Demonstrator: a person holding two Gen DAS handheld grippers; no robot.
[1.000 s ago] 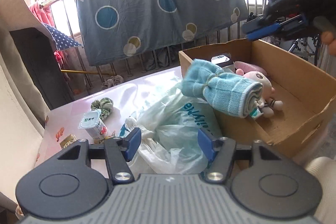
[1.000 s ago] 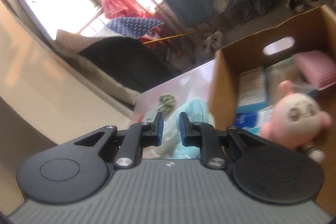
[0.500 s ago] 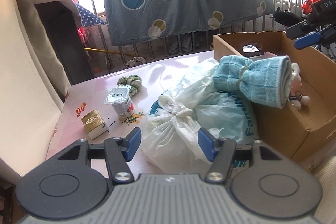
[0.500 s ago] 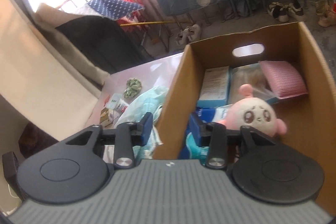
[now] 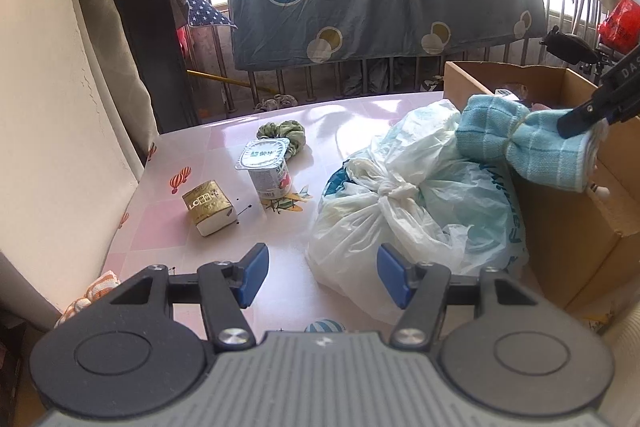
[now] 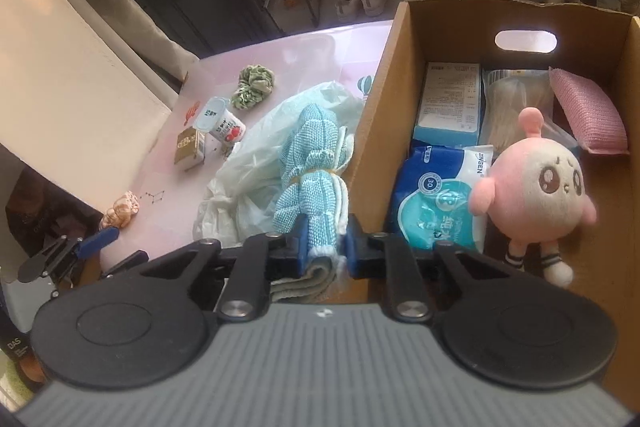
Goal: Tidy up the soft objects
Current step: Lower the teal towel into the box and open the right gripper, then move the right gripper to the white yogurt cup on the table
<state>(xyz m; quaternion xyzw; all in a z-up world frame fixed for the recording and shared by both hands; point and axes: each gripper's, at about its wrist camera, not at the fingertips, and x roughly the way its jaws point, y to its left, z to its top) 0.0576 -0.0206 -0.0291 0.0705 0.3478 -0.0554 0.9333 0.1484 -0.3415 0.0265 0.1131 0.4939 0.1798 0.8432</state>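
**Towel gripped at the box wall**

Where half a second ago the right gripper (image 6: 323, 247) stood with its jaws apart astride the wall of the box (image 6: 376, 131), it now pinches the near end of the blue towel (image 6: 316, 163). The roll, tied at its waist with a band, lies over the plastic bag (image 6: 248, 163) just outside the box, its gripped end at the top edge of the wall. By that change the grasp looks done, and the step in hand is likely to carry the towel over the wall to join the plush doll (image 6: 540, 183), the tissue packs and the pink sponge (image 6: 586, 115) already inside.

Seen from the left wrist, the towel (image 5: 524, 147) rests tilted on the bag (image 5: 416, 203) and against the box (image 5: 576, 227), with the right gripper's fingers (image 5: 588, 113) reaching down onto its far end from the upper right.

As for the left gripper (image 5: 320, 275), it has drawn back since a second ago and now hangs low over the table (image 5: 224, 139), jaws wide apart and holding nothing, aimed past the bag. Ahead of it the scrunchie (image 5: 282, 131), the yogurt cup (image 5: 266, 167) and the small pack (image 5: 208, 207) sit on the tabletop, well apart from the box.
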